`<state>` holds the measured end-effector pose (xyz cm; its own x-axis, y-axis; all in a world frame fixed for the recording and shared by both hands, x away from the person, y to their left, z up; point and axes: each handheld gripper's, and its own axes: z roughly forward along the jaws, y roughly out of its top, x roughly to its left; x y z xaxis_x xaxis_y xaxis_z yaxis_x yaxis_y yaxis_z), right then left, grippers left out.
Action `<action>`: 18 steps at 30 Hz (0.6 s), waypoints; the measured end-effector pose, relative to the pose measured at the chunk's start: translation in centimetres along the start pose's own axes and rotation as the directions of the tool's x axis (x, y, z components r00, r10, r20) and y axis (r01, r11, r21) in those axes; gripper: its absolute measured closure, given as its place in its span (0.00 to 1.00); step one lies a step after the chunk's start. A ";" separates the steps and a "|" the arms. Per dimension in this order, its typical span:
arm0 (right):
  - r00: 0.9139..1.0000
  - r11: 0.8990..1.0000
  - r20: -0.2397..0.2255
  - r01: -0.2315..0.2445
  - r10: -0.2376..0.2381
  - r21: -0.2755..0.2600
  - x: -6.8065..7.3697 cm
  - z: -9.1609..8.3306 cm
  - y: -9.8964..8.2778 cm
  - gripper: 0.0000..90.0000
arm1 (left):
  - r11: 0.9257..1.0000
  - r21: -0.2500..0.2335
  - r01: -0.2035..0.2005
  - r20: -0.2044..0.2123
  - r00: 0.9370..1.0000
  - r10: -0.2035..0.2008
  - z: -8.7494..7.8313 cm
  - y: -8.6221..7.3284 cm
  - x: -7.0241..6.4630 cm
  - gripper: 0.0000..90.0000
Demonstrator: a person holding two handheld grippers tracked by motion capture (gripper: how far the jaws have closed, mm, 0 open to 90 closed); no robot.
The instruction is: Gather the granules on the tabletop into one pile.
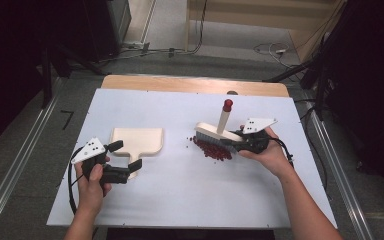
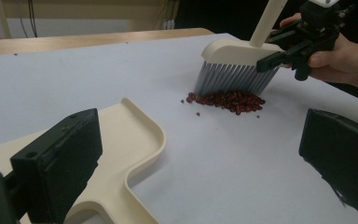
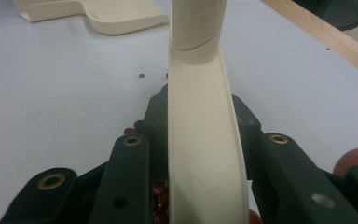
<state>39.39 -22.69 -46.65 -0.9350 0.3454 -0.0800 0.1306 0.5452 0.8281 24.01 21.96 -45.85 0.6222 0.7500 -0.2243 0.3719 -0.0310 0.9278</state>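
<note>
1. A white rectangular tabletop (image 1: 180,195) lies on a pale wooden table whose bare edge (image 1: 195,84) shows along the far side; around it are grey floor, metal rails, loose cables and dark equipment.
2. A cream plastic dustpan (image 1: 137,140) lies flat on the left half of the tabletop, with its handle towards the near side.
3. The left gripper (image 1: 125,161) sits at the dustpan's handle with its jaws spread, one on each side of it, and neither pad presses on it.
4. A small heap of dark red beans (image 1: 212,150) lies right of centre, well apart from the dustpan, with bare tabletop between them and a few stray beans at its left edge.
5. A cream hand brush with grey bristles and a red-tipped handle (image 1: 217,131) stands on the far right side of the heap, its bristles touching the beans.
6. The right gripper (image 1: 236,139) pinches the brush's cream head between its jaws.
</note>
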 end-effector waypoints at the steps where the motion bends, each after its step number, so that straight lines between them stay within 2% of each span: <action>1: 1.000 1.000 0.014 -0.005 0.005 -0.006 0.0 -0.1 0.1 0.73 | 1.000 -0.001 0.001 0.000 1.000 -0.001 0.0 0.0 0.0 0.00; 4: 0.999 0.999 0.048 -0.017 0.019 -0.043 0.3 -0.5 0.6 0.73 | 1.000 -0.001 0.000 0.000 1.000 0.000 0.0 0.0 0.0 0.00; 7: 0.995 0.996 0.086 -0.041 0.047 -0.073 1.2 -0.8 1.8 0.73 | 1.000 -0.002 0.002 0.001 1.000 -0.002 0.0 0.0 0.1 0.00; 9: 0.992 0.995 0.102 -0.068 0.075 -0.074 2.2 -0.8 2.8 0.73 | 1.000 0.000 0.000 0.000 1.000 0.000 0.0 0.0 0.1 0.00; 12: 0.982 0.989 0.131 -0.132 0.140 -0.064 4.5 -0.1 4.3 0.73 | 1.000 0.001 0.000 0.001 1.000 0.000 0.0 0.0 0.1 0.00; 14: 0.969 0.980 0.149 -0.192 0.199 -0.060 6.1 0.8 5.2 0.73 | 1.000 0.000 0.000 0.001 1.000 0.000 0.0 0.0 0.1 0.00; 16: 0.951 0.964 0.164 -0.257 0.264 -0.063 7.6 2.0 5.8 0.73 | 1.000 -0.002 0.000 0.002 1.000 0.000 0.0 0.0 0.0 0.00; 18: 0.925 0.941 0.174 -0.334 0.338 -0.052 8.7 3.5 6.1 0.73 | 1.000 -0.002 -0.001 0.002 1.000 0.001 -0.1 0.0 0.0 0.00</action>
<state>33.21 -13.72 -44.22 -0.7634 0.6367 0.1088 0.4180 0.3586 0.8347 24.01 22.03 -45.80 0.6242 0.7485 -0.2239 0.3694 -0.0303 0.9288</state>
